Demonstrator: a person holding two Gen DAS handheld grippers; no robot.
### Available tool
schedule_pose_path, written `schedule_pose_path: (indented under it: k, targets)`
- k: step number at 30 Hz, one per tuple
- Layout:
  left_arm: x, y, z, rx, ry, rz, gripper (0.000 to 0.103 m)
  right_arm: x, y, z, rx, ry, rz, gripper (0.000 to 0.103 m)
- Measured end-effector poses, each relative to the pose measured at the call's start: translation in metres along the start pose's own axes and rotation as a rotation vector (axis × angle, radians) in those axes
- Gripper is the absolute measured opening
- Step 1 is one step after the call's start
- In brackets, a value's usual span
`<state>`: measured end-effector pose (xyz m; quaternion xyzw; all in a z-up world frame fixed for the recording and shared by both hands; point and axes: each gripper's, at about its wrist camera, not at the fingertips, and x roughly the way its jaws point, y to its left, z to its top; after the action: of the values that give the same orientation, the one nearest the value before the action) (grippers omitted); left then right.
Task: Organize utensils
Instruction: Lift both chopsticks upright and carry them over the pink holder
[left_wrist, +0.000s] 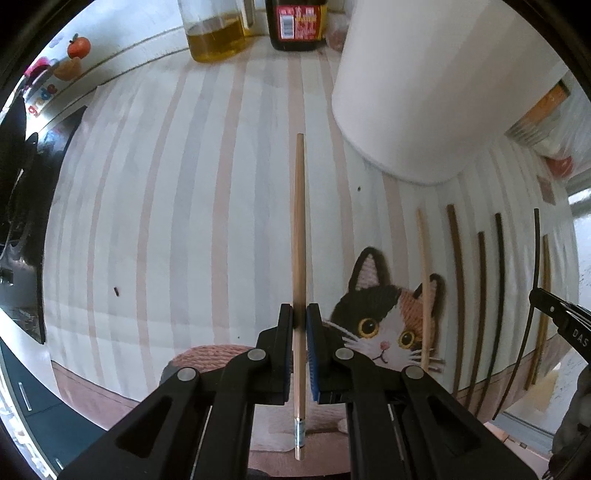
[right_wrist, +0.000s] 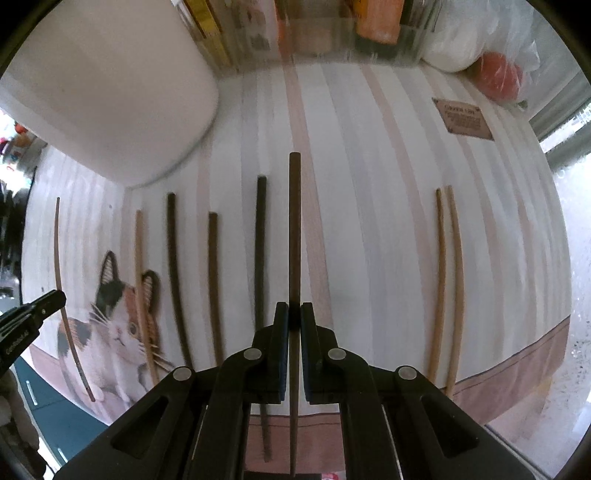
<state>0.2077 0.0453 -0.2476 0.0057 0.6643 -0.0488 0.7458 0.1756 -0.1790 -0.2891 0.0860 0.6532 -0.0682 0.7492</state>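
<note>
The light wooden chopstick (left_wrist: 299, 258) is pinched between the two pads of the left gripper (left_wrist: 300, 321), and it points straight forward, to the left of the white container (left_wrist: 417, 92). The dark brown chopstick (right_wrist: 294, 236) is clamped in the same way in the right gripper (right_wrist: 294, 317), to the right of that container (right_wrist: 107, 96), and it also points forward along the fingers. Both grippers hover above a striped mat (left_wrist: 184, 203) with pale pink and grey bands and a printed cat face (left_wrist: 384, 325) near its front edge. More chopsticks lie on the mat in front of the container: one light (right_wrist: 142, 288) across the cat's ear, three dark (right_wrist: 260, 251) side by side, and a light pair (right_wrist: 448, 280) touching each other well to the right. Behind and to the left of the container stand an oil bottle (left_wrist: 216, 33) and a dark sauce bottle (left_wrist: 297, 26). To its right there are a small brown label (right_wrist: 463, 118) on the mat and a plastic bag with something red (right_wrist: 498, 74) inside. Each gripper's tip shows at the edge of the other's view.
</note>
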Motion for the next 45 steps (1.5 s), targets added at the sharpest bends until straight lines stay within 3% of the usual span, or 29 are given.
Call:
schedule_pose_path:
  k: [10,32,45]
  targets:
    - [-0.049,0.003,0.003,-0.014,-0.089,-0.042,0.005,-0.055,0.007,0.006,0.005,-0.113,0.070,0.006]
    - [-0.172,-0.019,0.045,0.018,-0.369,-0.156,0.005,-0.172,0.058,0.074,-0.061,-0.374,0.239,0.006]
    - [-0.223,-0.039,0.103,0.044,-0.521,-0.157,0.005,-0.232,0.080,0.132,-0.099,-0.533,0.267,0.006]
